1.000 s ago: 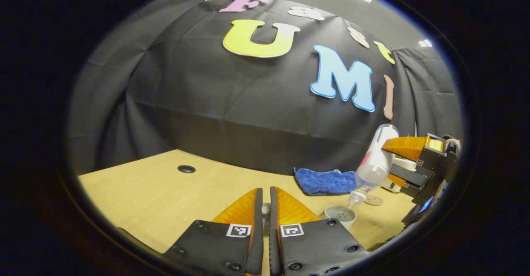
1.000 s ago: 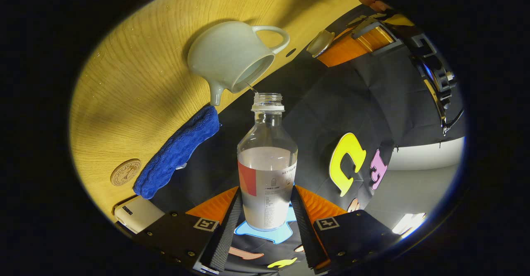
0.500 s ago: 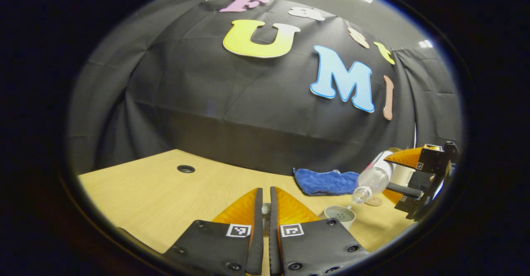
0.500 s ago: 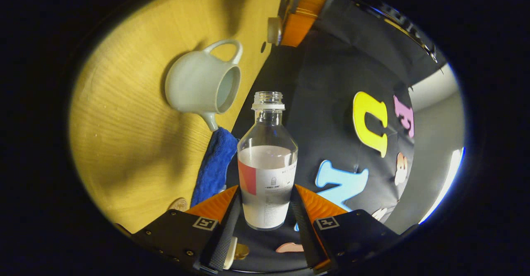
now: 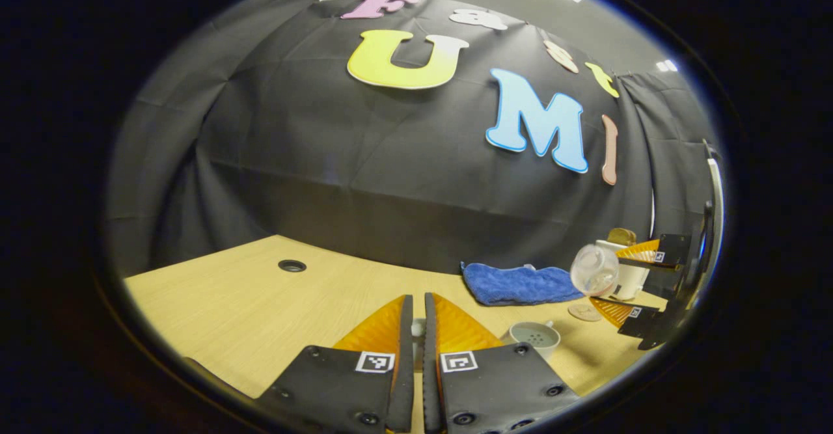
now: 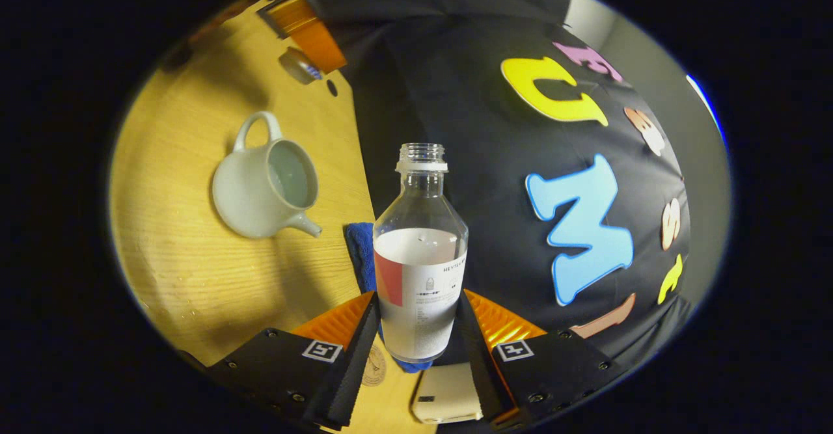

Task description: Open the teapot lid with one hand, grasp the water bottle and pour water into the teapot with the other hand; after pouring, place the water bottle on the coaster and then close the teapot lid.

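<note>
Bottle: clear, round-shouldered water bottle (image 6: 420, 252) with a ribbed open neck and a pale label; I see water filling its lower part, level at the label's top.
Right gripper (image 6: 416, 330): its two ridged fingers press the bottle's base from both sides, jaws spread just to the bottle's width. From my left gripper view this gripper (image 5: 641, 278) holds the bottle (image 5: 594, 269) up off the table at the far right.
Teapot: smooth, pale glazed teapot (image 6: 263, 190) with loop handle and short spout, standing lidless on the table (image 6: 169, 239); water shows inside. It also sits just right of my left fingers (image 5: 533, 338).
Left gripper (image 5: 418, 330): jaws nearly together on a small pale piece I take for the lid, mostly hidden. In the right gripper view it (image 6: 306, 47) holds the rounded lid (image 6: 296, 66) beyond the teapot.
Coaster: round, wooden-looking coaster (image 5: 584, 311) flat on the table, below the bottle.
Surroundings: fluffy blue cloth (image 5: 514, 284) between teapot and booth wall; a smooth white box (image 6: 449, 395) near the coaster (image 6: 374, 366); wood-grain tabletop with a dark round hole (image 5: 292, 265).
</note>
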`<state>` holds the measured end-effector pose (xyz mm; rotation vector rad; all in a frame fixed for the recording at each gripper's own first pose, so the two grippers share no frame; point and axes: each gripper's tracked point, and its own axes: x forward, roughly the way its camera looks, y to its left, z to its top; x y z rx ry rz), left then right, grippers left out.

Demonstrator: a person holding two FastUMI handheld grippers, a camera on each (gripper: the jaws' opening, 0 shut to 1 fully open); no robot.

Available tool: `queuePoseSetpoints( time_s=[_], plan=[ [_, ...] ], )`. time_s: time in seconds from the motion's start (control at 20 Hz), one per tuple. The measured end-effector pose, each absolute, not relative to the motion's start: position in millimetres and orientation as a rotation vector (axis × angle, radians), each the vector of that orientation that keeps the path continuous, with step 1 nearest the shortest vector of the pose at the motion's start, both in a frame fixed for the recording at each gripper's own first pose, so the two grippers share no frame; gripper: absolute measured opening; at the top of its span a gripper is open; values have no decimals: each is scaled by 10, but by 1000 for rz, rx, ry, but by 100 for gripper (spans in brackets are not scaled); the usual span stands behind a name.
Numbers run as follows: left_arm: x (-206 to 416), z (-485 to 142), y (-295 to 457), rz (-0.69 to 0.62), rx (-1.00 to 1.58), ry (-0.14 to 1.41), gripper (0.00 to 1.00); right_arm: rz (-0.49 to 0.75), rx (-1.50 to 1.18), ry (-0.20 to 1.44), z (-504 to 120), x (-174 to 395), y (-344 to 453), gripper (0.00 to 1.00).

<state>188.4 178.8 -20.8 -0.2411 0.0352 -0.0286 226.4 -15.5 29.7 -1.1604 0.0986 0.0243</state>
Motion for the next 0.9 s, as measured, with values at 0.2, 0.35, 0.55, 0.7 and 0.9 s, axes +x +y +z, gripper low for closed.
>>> queuePoseSetpoints(
  time_s=[0.2,0.35,0.55,0.7,0.9],
  plan=[
    [1887,-204,1781,-29,-243,33,12,9,-923,109,373,2321,-213,71],
    [1892,-212,1780,-27,-242,31,11,-7,-766,124,431,2490,-316,71],
    [1886,-198,1779,-31,-238,21,12,-76,-613,116,404,2567,-573,71],
    [1885,-178,1772,-32,-224,15,12,-129,-504,96,348,2547,-865,71],
    [1899,-161,1754,-36,-211,8,12,-170,-340,100,246,2583,-1159,71]
  ],
)
